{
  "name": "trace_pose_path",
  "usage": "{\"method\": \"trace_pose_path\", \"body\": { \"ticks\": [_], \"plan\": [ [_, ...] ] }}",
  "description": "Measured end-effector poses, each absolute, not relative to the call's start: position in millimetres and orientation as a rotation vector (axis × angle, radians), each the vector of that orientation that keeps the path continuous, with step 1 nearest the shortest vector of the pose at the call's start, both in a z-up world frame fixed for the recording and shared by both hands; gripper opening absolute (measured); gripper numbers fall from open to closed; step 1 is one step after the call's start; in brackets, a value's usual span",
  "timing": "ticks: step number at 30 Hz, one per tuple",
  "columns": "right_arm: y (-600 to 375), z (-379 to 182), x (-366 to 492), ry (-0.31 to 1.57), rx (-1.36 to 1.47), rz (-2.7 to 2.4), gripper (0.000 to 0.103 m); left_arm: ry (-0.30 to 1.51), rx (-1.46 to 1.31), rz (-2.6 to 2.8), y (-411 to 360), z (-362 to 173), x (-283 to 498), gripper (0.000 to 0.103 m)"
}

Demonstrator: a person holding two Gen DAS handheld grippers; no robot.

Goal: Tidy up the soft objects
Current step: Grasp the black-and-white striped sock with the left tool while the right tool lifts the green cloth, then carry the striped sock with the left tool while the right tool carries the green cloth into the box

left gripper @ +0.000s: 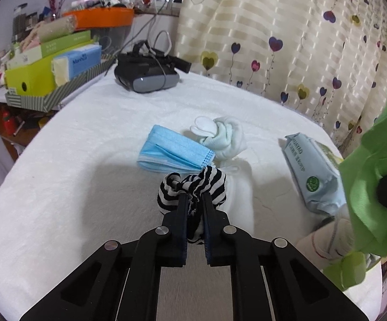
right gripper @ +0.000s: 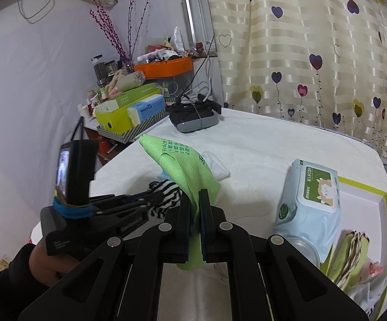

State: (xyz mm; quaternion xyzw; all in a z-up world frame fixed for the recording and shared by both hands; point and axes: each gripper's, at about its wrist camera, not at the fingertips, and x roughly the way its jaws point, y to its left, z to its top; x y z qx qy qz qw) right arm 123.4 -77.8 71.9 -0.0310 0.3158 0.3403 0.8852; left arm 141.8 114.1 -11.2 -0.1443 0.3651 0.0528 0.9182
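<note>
Pinched between the closed jaws of the left gripper (left gripper: 194, 196) is a black-and-white striped cloth (left gripper: 193, 184), bunched just above the white table cover (left gripper: 73, 187). Just beyond it lie a blue face mask (left gripper: 173, 153) and a rolled pale sock (left gripper: 221, 136), the mask's corner touching the sock; a white cloth (left gripper: 237, 187) lies directly behind the striped bundle. A green cloth (right gripper: 185, 171) is clamped by the right gripper (right gripper: 194, 208), its free end standing up above the jaws. To the right, a wet-wipes pack (right gripper: 310, 206) leans against the rim of a green-edged box (right gripper: 380, 203), in which folded cloths are already seen. A black headset (left gripper: 146, 76) rests at the far edge.

The step in hand is judged to be the pick-up: both soft items are gripped but neither is stowed. For the next move, each cloth would need to be lifted clear without the mask being dragged, carried past the wipes pack and released inside the box.
</note>
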Motion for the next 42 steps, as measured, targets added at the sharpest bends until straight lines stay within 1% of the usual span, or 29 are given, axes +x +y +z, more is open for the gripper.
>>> {"method": "trace_pose_path", "body": {
  "ticks": [9, 19, 42],
  "plan": [
    [-90.1, 77.2, 105.3, 0.638, -0.064, 0.703, 0.006, 0.665, -0.271, 0.080, 94.8, 25.5, 104.1, 0.009],
    [-110.0, 81.6, 84.8, 0.620, -0.060, 0.681, 0.006, 0.614, -0.237, 0.026, 66.1, 49.1, 75.2, 0.009],
    [-175.0, 87.5, 62.9, 0.584, -0.002, 0.606, 0.006, 0.583, -0.141, -0.104, -14.4, 73.7, 50.4, 0.009]
  ]
}}
